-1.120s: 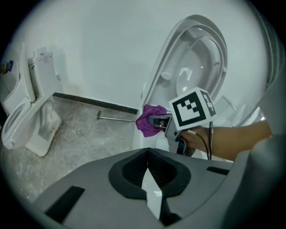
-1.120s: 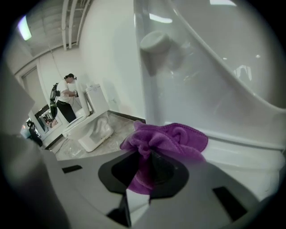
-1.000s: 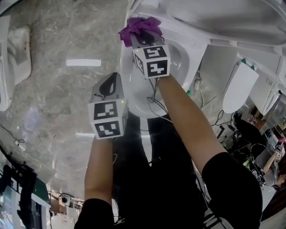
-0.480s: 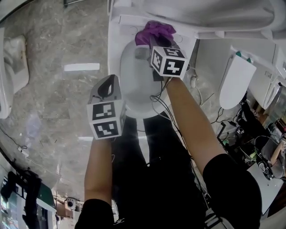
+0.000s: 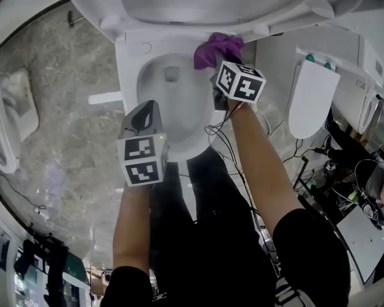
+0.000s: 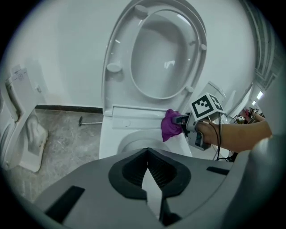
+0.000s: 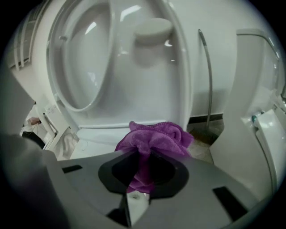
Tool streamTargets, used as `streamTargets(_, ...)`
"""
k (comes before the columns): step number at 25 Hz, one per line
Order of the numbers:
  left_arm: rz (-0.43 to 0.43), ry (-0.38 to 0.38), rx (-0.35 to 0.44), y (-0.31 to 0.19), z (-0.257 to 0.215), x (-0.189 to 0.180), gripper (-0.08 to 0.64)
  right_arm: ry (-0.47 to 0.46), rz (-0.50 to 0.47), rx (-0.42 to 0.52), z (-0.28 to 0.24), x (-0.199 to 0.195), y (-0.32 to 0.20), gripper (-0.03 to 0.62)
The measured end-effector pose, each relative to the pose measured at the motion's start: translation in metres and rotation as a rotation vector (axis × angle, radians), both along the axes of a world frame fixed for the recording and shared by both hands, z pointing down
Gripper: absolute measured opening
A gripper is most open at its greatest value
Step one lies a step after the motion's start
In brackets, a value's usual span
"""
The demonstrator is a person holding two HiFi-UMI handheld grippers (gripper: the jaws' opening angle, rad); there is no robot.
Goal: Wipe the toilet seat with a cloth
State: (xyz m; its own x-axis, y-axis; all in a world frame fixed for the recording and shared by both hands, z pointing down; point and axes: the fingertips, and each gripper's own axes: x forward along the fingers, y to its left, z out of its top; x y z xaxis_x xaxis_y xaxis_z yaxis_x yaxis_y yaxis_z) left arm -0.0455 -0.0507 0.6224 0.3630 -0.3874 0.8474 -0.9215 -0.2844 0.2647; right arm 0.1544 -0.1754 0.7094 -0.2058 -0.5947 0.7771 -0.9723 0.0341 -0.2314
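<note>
The toilet's seat (image 5: 204,13) and lid stand raised above the white bowl rim (image 5: 127,72). A purple cloth (image 5: 218,49) rests at the back right corner of the rim, below the hinge. My right gripper (image 5: 219,63) is shut on the cloth (image 7: 154,138), whose folds bunch out ahead of the jaws and hide the fingertips. In the left gripper view the right gripper (image 6: 181,120) and cloth (image 6: 170,126) show at the rim's right side. My left gripper (image 5: 146,111) hovers over the bowl's front left edge, jaws shut (image 6: 149,179), holding nothing.
A spare white seat lid (image 5: 309,99) leans at the right among cables. Another white fixture (image 5: 15,114) lies on the marble floor at the left. A metal rod (image 6: 89,121) lies by the wall. A white panel (image 7: 263,147) stands close on the right.
The right gripper carried the purple cloth along the back of the rim from its left side to its right corner. The left gripper shifted from beside the bowl to over its front left edge.
</note>
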Motion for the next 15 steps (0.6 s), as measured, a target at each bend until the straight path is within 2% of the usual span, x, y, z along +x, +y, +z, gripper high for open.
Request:
streamTargets(3, 0.023, -0.002, -0.004, 0.001, -0.002, 0.024, 0.006, 0.03, 0.068, -0.008, -0.002, 0.037, 0.003, 0.066)
streamTargets(5, 0.037, -0.002, -0.004, 0.0, -0.003, 0.038, 0.005, 0.033, 0.1, 0.028, -0.011, 0.052, 0.002, 0.066)
streamTargets(8, 0.058, -0.001, -0.007, 0.001, -0.001, 0.057, 0.006, 0.003, 0.042, 0.133, -0.038, 0.04, -0.006, 0.066)
streamTargets(10, 0.073, -0.003, -0.009, 0.002, 0.0, 0.068, 0.005, -0.016, 0.05, 0.176, -0.052, 0.037, -0.016, 0.066)
streamTargets(12, 0.085, -0.008, -0.006, 0.001, -0.001, 0.076, 0.006, -0.031, 0.116, 0.164, -0.052, 0.045, -0.028, 0.066)
streamTargets(15, 0.091, -0.021, -0.004, 0.002, -0.001, 0.078, 0.006, -0.045, 0.179, 0.094, -0.037, 0.049, -0.038, 0.066)
